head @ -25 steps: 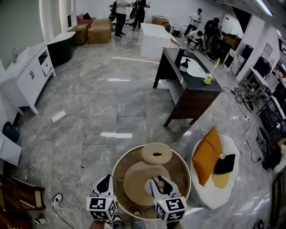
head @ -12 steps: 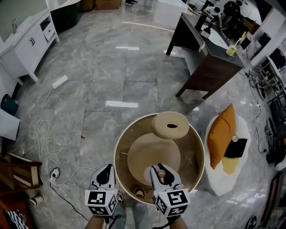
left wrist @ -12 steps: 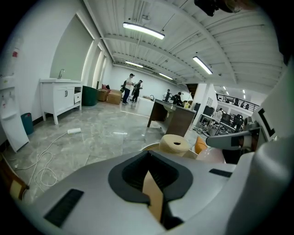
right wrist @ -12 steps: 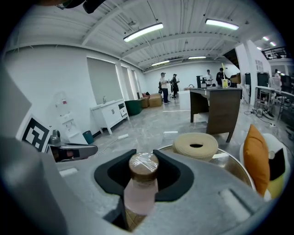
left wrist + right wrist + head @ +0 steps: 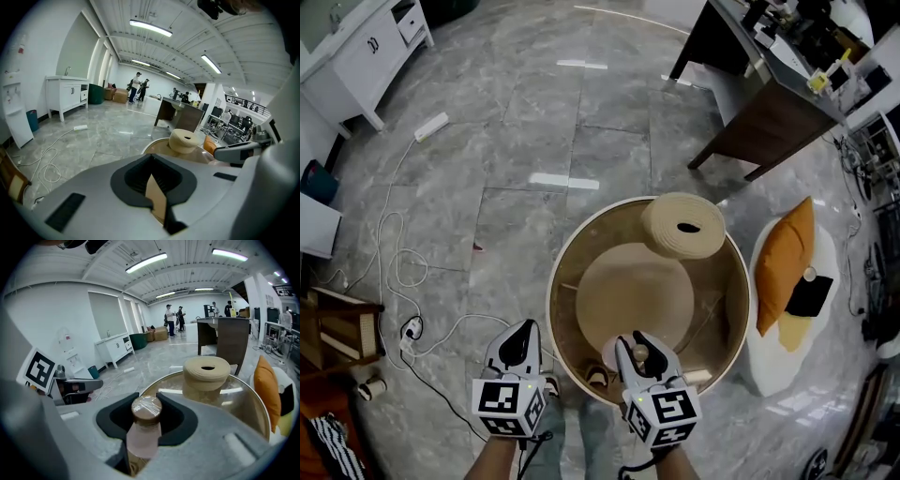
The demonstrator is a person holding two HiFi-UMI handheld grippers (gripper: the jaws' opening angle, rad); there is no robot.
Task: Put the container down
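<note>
In the right gripper view, a small pink container (image 5: 143,434) with a brown film-wrapped cap stands upright between the jaws of my right gripper (image 5: 145,430), which is shut on it. From the head view the container's cap (image 5: 640,353) shows at the near edge of a round glass table (image 5: 555,281), over its top. On the table's far side sits a beige woven ring-shaped vase (image 5: 683,225), also seen as the vase (image 5: 206,372). My left gripper (image 5: 523,342) hangs left of the table over the floor, jaws together, nothing held.
A white chair with an orange cushion (image 5: 784,262) stands right of the table. A dark desk (image 5: 764,108) is at the back right, a white cabinet (image 5: 361,42) at the back left. Cables and a power strip (image 5: 430,126) lie on the floor to the left.
The view has tipped further down and the table has come nearer. Both grippers keep their places in the picture; the right one still holds the container.
</note>
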